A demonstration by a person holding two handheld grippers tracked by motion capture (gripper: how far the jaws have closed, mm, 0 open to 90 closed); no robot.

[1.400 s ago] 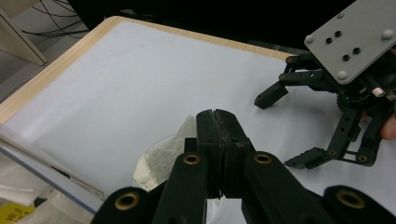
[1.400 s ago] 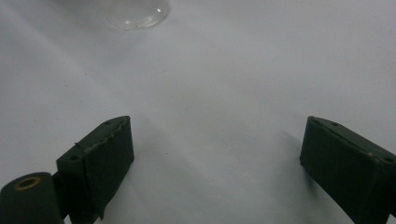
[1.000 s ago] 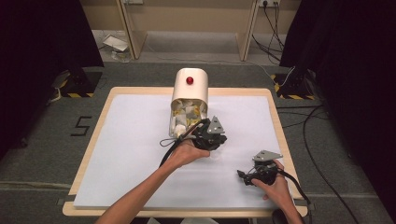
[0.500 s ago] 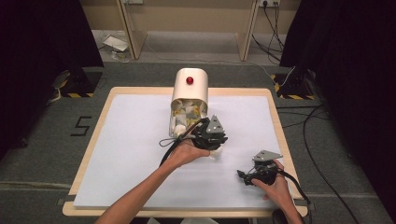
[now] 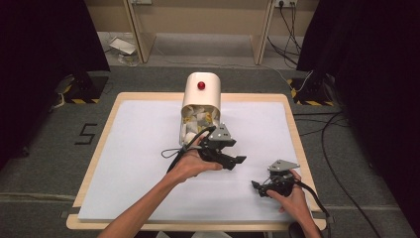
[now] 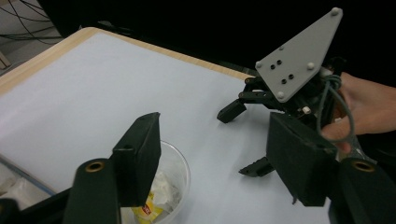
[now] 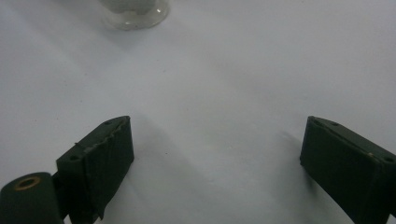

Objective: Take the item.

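While a cream bin (image 5: 199, 101) lies on its side at the table's (image 5: 124, 148) twelve o'clock, spilling packets, the left gripper (image 5: 236, 159) hovers with jaws spread wide and empty over a small clear cup (image 6: 170, 175) holding a few packets. The right gripper (image 5: 257, 187), at five o'clock, rests equally wide and empty. A clean pick likely means lowering the left jaws straight down around one packet (image 6: 148, 205), clear of the cup's rim
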